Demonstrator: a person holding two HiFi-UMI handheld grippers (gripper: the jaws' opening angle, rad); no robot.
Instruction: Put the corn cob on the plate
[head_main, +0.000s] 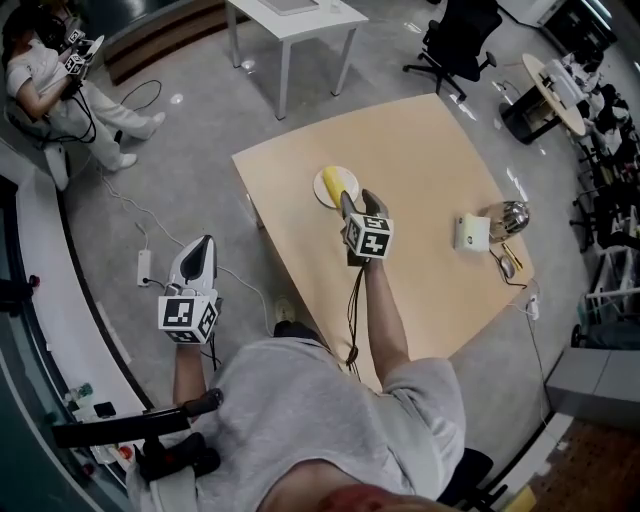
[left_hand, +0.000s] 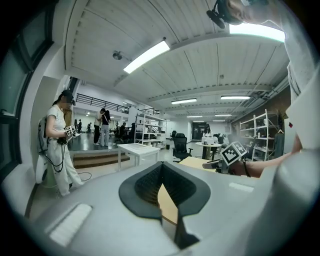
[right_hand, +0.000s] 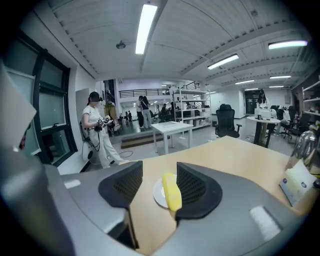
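Observation:
A yellow corn cob (head_main: 337, 184) lies on a small white plate (head_main: 322, 190) near the far left side of the tan table (head_main: 430, 170). My right gripper (head_main: 358, 203) hovers just short of the plate, raised off the table and open, with nothing between its pads. In the right gripper view the corn cob (right_hand: 171, 192) and the plate (right_hand: 158, 196) show beyond the gap of the right gripper (right_hand: 160, 168). My left gripper (head_main: 203, 243) hangs off the table's left side over the floor. Seen in its own view, the left gripper (left_hand: 162, 168) is shut and empty.
A white box (head_main: 471, 232) and a shiny metal pot (head_main: 508, 216) stand at the table's right edge. A white table (head_main: 295, 15) and a black office chair (head_main: 460, 40) stand beyond. A person (head_main: 45, 70) stands at far left; a power strip (head_main: 144, 267) lies on the floor.

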